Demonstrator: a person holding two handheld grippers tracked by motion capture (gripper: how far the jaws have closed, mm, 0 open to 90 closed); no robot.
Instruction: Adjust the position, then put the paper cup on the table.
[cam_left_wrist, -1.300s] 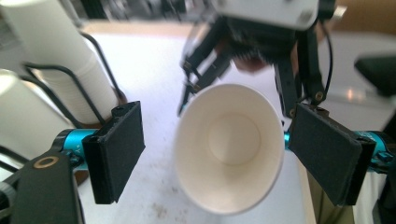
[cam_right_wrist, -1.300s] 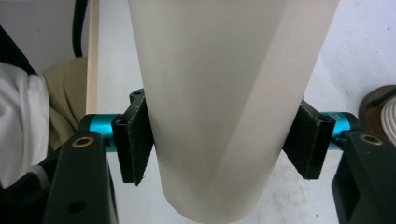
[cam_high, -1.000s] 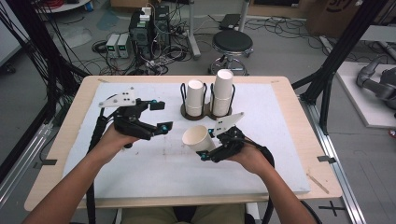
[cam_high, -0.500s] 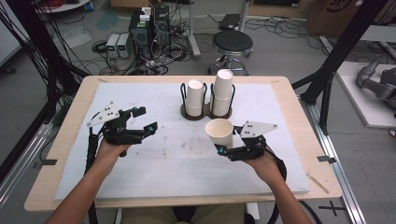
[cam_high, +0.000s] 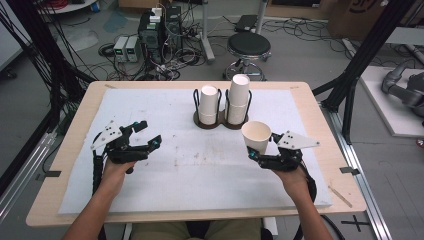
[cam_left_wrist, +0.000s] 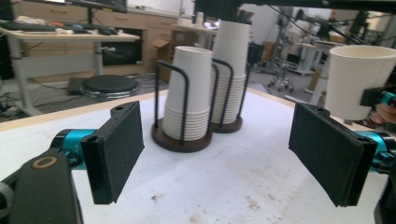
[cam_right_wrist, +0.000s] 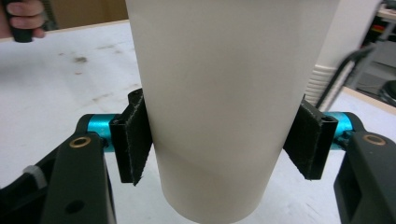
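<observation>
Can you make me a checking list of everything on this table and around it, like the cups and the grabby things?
Surface: white mat on a wooden table, with small dark stains.
Job's things: one paper cup, upright, between the jaws of the right hand-held gripper; two cup stacks in a dark wire holder.
Clutter: nothing seen on the mat.
Grippers: the right hand-held gripper's jaws have just been opening, pads still against the cup; left hand-held gripper open, nothing in it.
Cables: one trails from each gripper; many lie on the floor behind.
Surroundings: stool, electronics boxes, black frame posts.
</observation>
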